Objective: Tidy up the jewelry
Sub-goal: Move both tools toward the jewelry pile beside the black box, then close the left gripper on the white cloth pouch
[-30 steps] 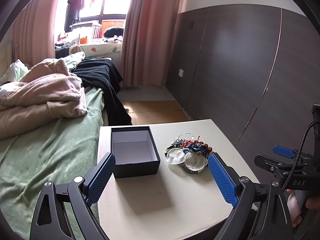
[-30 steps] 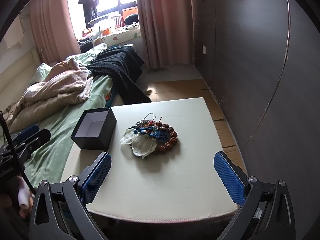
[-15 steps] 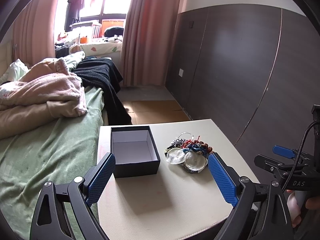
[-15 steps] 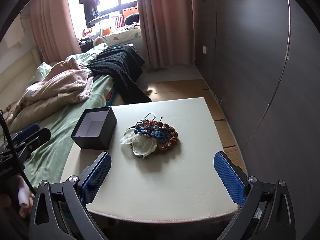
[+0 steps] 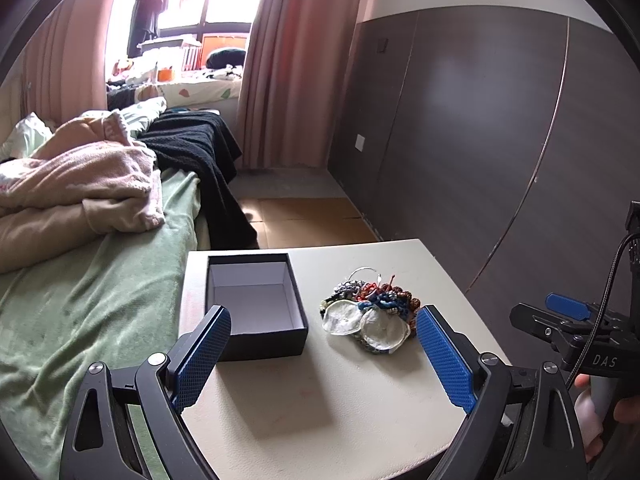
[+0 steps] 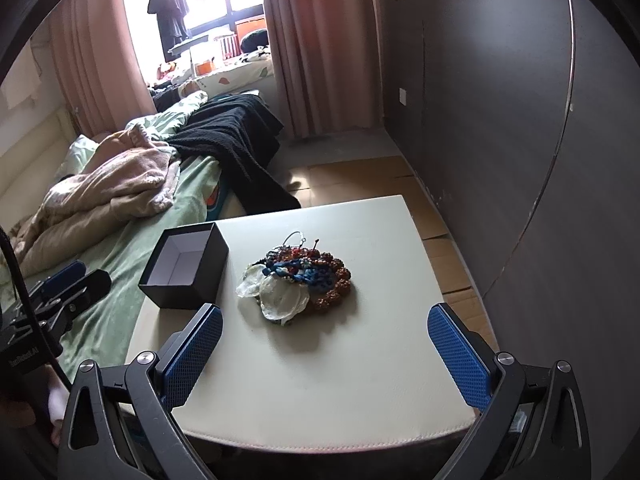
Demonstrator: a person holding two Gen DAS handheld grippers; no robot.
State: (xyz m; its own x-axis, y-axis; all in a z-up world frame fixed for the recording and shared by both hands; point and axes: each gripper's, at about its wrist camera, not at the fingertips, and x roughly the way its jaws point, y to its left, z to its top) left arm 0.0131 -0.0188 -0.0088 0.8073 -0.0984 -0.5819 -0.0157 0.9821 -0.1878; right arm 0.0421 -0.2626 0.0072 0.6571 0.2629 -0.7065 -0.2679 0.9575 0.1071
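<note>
A heap of jewelry (image 5: 370, 314) (image 6: 298, 280) lies on the cream table (image 5: 340, 408) (image 6: 360, 380): bead bracelets, blue cord and two clear pouches. To its left stands a black box (image 5: 256, 304) (image 6: 186, 268) with no lid and a bare white inside. My left gripper (image 5: 322, 356) hovers open above the table's near part, short of box and heap. My right gripper (image 6: 326, 356) hangs open over the front edge, nothing between its fingers. Each gripper's body shows in the other's view, held by a hand.
A bed (image 5: 80, 300) with a green sheet, pink blanket and black throw runs along the table's left side. Dark wall panels (image 6: 540, 160) stand close on the right. Cardboard sheets (image 5: 304, 224) cover the floor beyond the table, before curtains and a window.
</note>
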